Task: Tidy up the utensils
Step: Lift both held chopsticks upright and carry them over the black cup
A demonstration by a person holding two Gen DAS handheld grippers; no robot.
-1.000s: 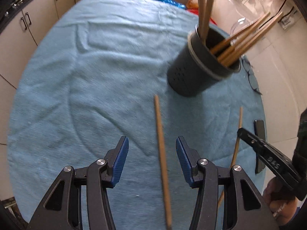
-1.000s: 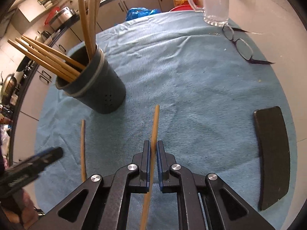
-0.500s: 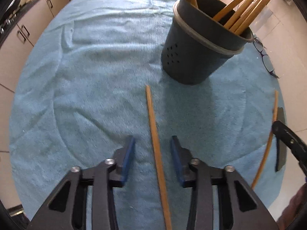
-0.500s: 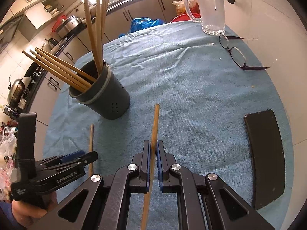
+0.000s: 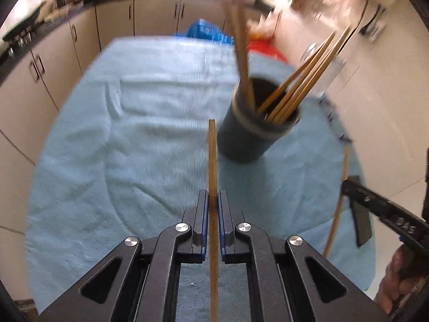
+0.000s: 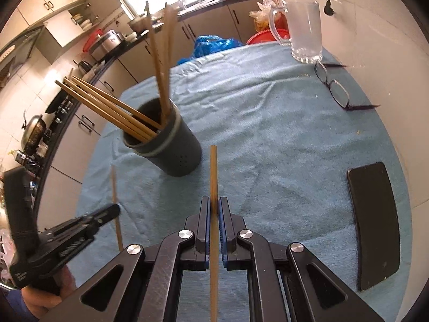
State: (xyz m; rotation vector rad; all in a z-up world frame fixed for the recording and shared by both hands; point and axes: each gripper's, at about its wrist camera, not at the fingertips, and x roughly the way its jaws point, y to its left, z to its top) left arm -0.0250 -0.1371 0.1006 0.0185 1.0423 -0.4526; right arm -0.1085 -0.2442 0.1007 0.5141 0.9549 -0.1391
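The left tool (image 5: 212, 204) has just closed on a chopstick (image 5: 212, 161); the right tool (image 6: 213, 206) clamps another chopstick (image 6: 213, 174) — both lifted off the counter's blue towel (image 6: 268, 123). The dark holder (image 6: 171, 150) full of chopsticks stands at eleven o'clock from the right tool.

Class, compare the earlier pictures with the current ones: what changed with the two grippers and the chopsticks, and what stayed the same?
The left gripper has just been closing and now clamps a chopstick that lay between its open jaws, lifting it off the blue towel. The right gripper stays shut on its own chopstick. The dark holder stands where it did.
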